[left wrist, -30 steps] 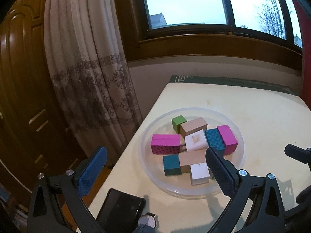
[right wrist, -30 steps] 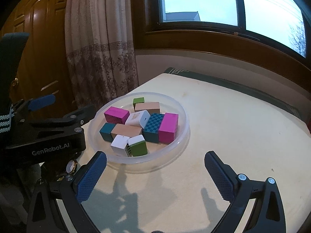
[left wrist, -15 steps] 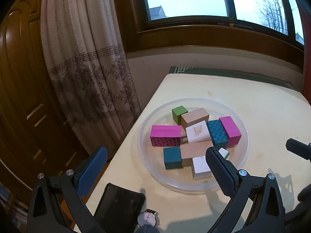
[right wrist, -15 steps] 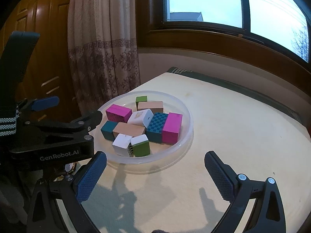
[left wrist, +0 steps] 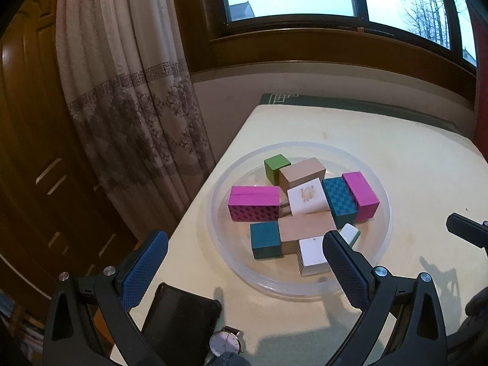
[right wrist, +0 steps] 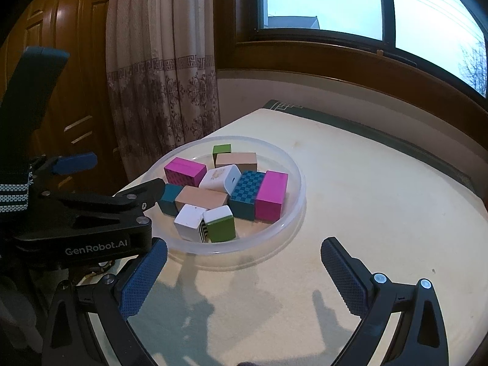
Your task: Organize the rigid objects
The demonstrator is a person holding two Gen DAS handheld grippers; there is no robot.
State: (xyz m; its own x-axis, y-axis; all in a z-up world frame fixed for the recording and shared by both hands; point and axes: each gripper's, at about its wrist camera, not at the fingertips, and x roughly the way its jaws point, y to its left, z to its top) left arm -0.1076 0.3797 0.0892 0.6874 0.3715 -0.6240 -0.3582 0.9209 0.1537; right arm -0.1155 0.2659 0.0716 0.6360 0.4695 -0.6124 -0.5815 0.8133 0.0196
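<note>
Cream worktop (right wrist: 350, 213) by a curtained window. Left gripper (left wrist: 241, 262) and right gripper (right wrist: 244, 271) both spread wide, fingers holding nothing. Ahead, painted wooden blocks (right wrist: 225, 189) crowd the clear round plastic dish (right wrist: 300, 195). Nearest, at 6 o'clock: white cube (left wrist: 311, 254). Best approach: descend vertically, straddle one outer block, avoid its neighbours.

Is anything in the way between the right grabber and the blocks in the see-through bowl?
Only the clear bowl rim. The right gripper is open over bare table, and the nearest block, the green-and-white block, sits just behind that low rim. The left gripper is off to the side.
</note>
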